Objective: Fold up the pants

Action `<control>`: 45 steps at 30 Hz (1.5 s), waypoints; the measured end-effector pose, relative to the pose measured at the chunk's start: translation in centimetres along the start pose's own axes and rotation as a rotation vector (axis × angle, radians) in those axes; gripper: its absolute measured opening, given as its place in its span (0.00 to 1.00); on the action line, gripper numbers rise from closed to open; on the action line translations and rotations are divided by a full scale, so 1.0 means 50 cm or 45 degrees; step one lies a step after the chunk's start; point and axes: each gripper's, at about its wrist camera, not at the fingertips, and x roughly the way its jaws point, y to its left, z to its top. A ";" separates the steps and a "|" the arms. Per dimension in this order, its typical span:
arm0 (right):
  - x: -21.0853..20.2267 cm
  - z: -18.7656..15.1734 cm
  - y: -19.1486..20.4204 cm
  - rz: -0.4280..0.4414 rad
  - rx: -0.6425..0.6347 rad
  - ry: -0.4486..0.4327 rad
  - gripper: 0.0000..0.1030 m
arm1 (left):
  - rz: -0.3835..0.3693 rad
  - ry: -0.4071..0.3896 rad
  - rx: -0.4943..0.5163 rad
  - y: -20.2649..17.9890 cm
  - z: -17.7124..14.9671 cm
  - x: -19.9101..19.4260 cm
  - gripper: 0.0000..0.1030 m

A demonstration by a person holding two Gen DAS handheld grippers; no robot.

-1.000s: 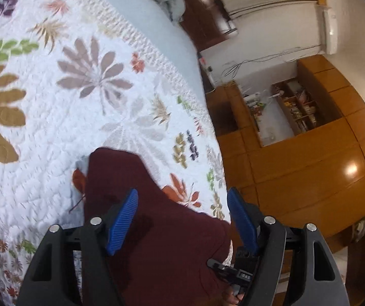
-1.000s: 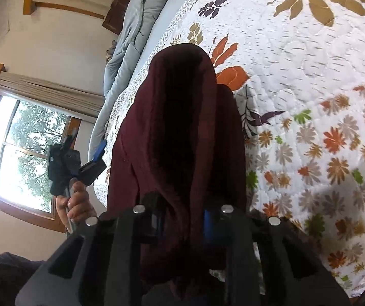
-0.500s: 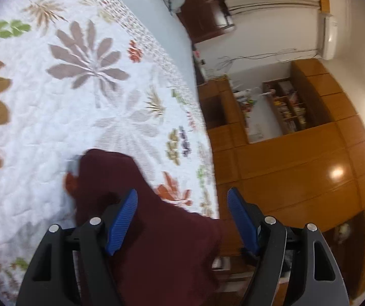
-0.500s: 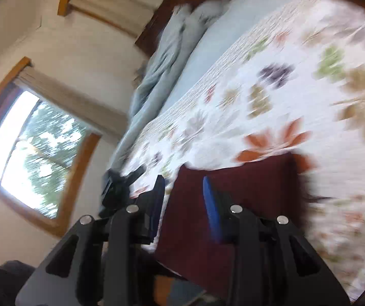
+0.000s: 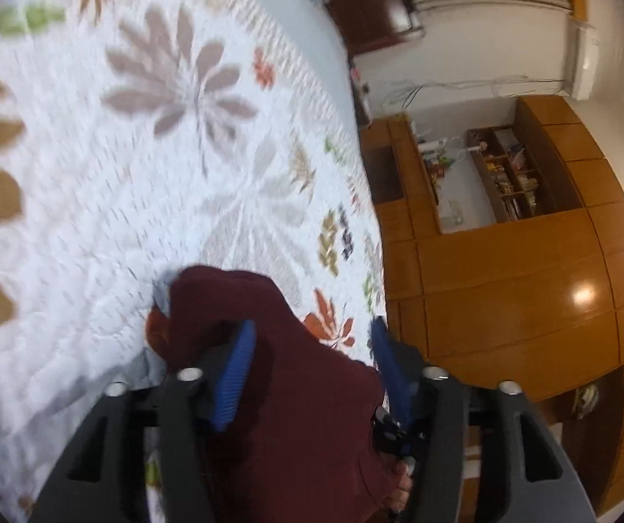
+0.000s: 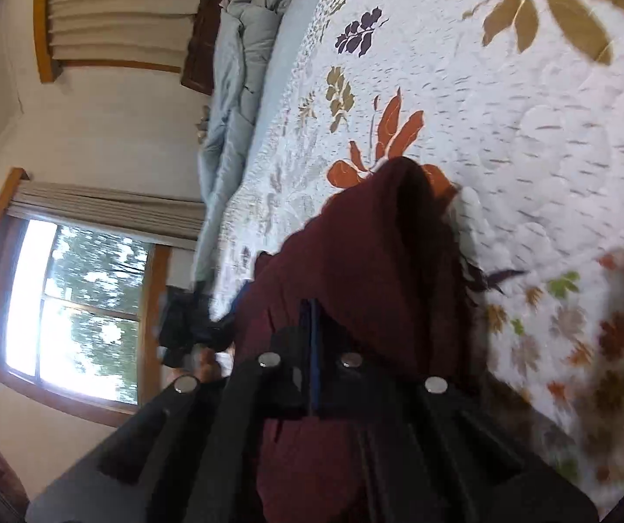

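Dark maroon pants lie bunched on a white floral quilt near the bed's edge. My left gripper hovers over them with its jaws closing. The cloth lies between its blue pads, which do not press on it. In the right wrist view the pants rise in a hump ahead of my right gripper. Its jaws are together, and the near edge of the cloth is pinched there and drapes over one finger. The right gripper also shows in the left view, at the pants' edge.
The quilt stretches far beyond the pants. A grey duvet is heaped by the dark headboard. A wooden wardrobe wall stands past the bed's edge. A window is behind my blurred left gripper and a hand.
The right gripper let go of the thick fold, swung over the pants and shut again on their near edge. The left gripper sank toward the cloth and its jaws narrowed.
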 end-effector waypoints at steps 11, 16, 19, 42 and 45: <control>0.021 -0.149 0.116 -0.190 -0.280 0.173 0.00 | -0.036 0.176 0.191 -0.058 -0.191 -0.061 0.66; -0.033 -0.143 0.027 -0.205 -0.163 0.108 0.00 | -0.002 0.222 0.156 -0.019 -0.200 -0.027 0.63; -0.090 -0.133 0.031 -0.269 -0.152 0.043 0.00 | 0.001 0.248 0.194 -0.036 -0.194 -0.038 0.64; 0.046 -0.012 0.021 -0.232 -0.043 0.439 0.98 | 0.116 0.551 0.051 0.048 -0.084 -0.015 0.90; 0.057 -0.006 0.031 -0.252 -0.051 0.458 0.96 | 0.130 0.596 0.075 0.048 -0.091 0.009 0.90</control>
